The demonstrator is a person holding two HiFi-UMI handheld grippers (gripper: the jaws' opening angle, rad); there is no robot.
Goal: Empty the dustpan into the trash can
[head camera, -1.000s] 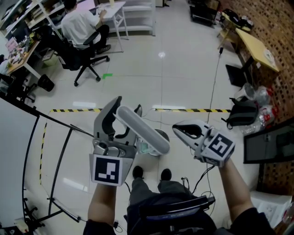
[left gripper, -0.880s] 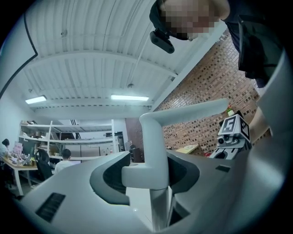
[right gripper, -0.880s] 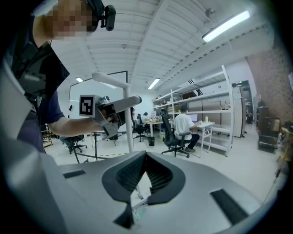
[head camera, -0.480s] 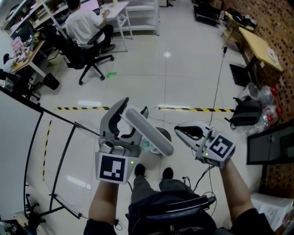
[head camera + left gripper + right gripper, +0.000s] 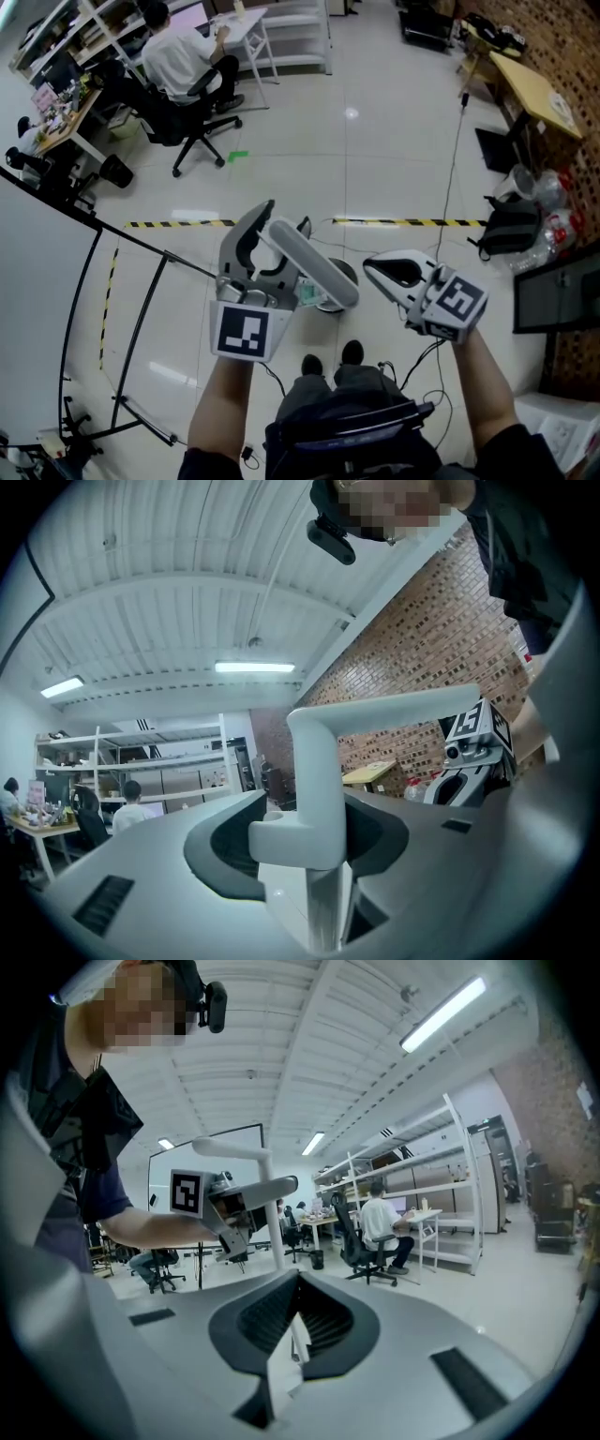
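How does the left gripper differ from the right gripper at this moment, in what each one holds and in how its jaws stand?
The left gripper is closed on the long pale grey dustpan handle, whereas the right gripper holds nothing. The left gripper's jaws stand apart with the handle between them, whereas the right gripper's jaws are together. Both are grey two-jaw grippers.

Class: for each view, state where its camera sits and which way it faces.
Head view: on the head, facing steeply down at the floor; forearms, shoes, left gripper, right gripper.
Left gripper view: on that gripper, along jaws shut on the handle; torso above.
Right gripper view: on that gripper, along shut jaws; left arm shows.
Shared: seated person, in head and right gripper views.
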